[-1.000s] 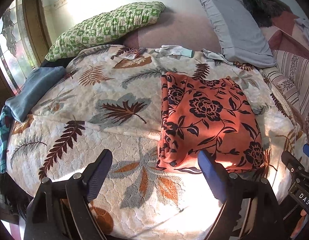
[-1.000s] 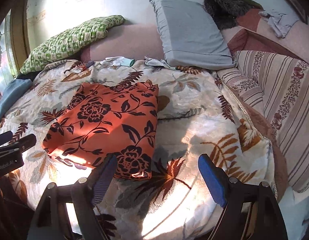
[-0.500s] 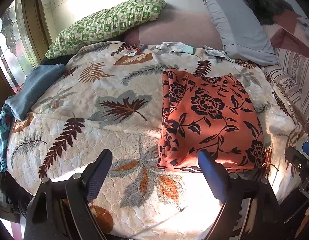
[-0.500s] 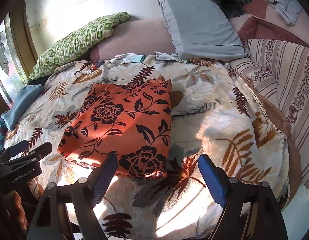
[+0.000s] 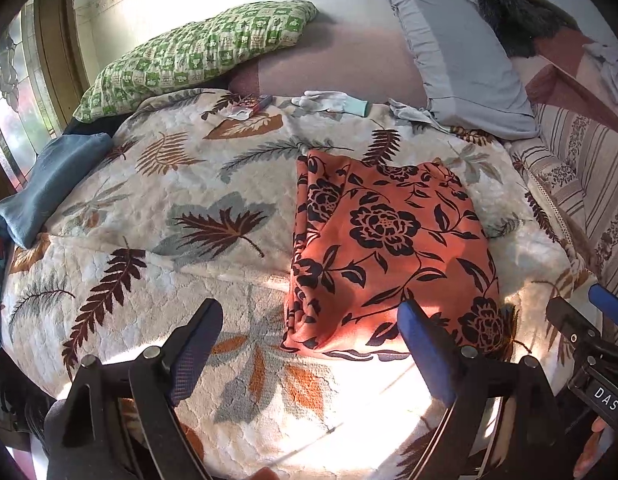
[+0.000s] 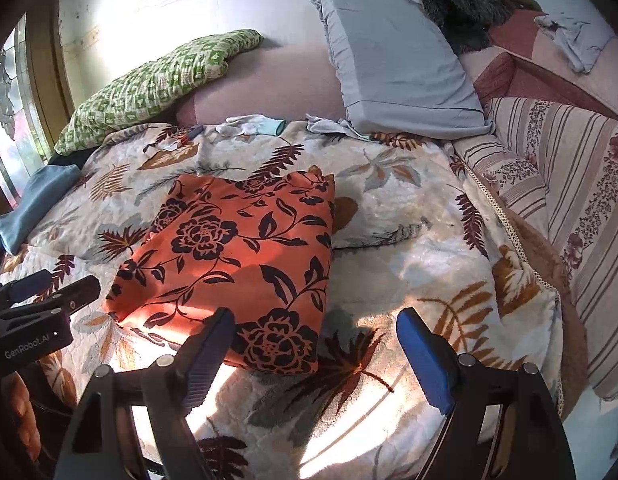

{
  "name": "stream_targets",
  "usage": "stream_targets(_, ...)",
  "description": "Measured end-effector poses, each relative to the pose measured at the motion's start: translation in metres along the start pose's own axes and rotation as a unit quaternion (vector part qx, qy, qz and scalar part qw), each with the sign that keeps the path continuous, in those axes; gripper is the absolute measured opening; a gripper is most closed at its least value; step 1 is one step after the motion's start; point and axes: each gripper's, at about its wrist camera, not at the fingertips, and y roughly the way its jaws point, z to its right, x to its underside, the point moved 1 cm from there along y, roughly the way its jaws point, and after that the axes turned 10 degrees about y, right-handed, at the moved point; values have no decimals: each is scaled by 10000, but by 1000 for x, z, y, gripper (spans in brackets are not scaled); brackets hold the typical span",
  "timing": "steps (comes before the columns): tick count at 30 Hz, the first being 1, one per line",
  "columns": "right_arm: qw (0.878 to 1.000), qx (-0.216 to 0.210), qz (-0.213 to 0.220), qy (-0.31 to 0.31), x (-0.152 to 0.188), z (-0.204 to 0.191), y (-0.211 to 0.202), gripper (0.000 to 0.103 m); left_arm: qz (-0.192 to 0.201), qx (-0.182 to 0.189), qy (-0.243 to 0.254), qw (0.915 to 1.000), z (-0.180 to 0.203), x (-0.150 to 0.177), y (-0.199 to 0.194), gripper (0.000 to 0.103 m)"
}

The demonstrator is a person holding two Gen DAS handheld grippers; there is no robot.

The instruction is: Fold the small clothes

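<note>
Orange cloth with black flowers (image 5: pixel 385 240) lies folded into a rectangle on the leaf-patterned blanket (image 5: pixel 181 208) that covers the bed, a little toward the near edge, with sunlight falling across its front part. Several folded layers show along its left edge in the left wrist view. The left gripper (image 5: pixel 309 344) hangs above the near edge of the bed with its jaws wide apart; they have just been opening a little more, and nothing is between them, though one blue finger appears in front of the near edge of the cloth. The right gripper (image 6: pixel 315 348) is also wide open and empty, above the near right corner of the cloth, not touching it as far as I can tell. Each gripper is seen at the side of the other view. At the far side of the bed a green checked pillow (image 5: pixel 197 52) and a grey pillow (image 6: pixel 393 64) lean against the wall, and a white glove (image 5: pixel 329 101) lies between them on the blanket. A blue folded fabric (image 5: pixel 49 184) rests at the left edge, and a striped cushion (image 6: pixel 561 184) stands on the right.
</note>
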Motion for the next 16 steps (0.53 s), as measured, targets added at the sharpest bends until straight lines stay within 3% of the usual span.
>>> stream_targets(4, 10000, 23, -13, 13, -2, 3, 2, 85, -26, 13, 17, 10000, 2, -6, 1, 94)
stream_targets(6, 10000, 31, -16, -3, -3, 3, 2, 85, -26, 48, -8, 10000, 2, -9, 1, 100)
stream_targets(16, 10000, 49, -20, -71, -6, 0, 4, 85, 81, 266, 159, 9995, 12, -25, 2, 103)
